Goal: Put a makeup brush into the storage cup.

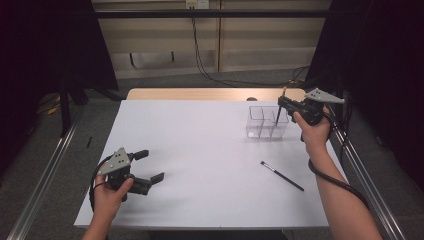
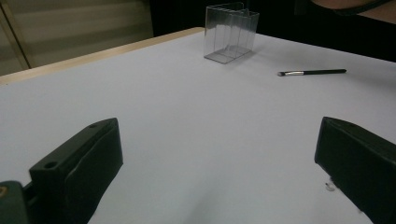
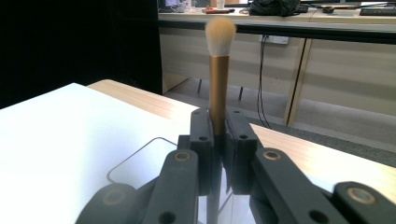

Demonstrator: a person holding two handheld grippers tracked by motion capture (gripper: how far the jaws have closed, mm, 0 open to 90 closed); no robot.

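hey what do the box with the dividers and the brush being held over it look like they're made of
The clear divided box looks like rigid clear plastic, perhaps acrylic: the table shows through its glossy walls, and its edges are sharp. The gold-handled makeup brush, clamped upright in the right tool, has a satin metallic gold barrel, metal or coated plastic, I can't tell which. Its pale fluffy tip looks like soft bristles.

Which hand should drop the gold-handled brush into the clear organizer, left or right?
Right. The right gripper is shut on the makeup brush, held upright directly above the clear organizer. The left gripper is open and empty at the table's near left corner, far from the organizer.
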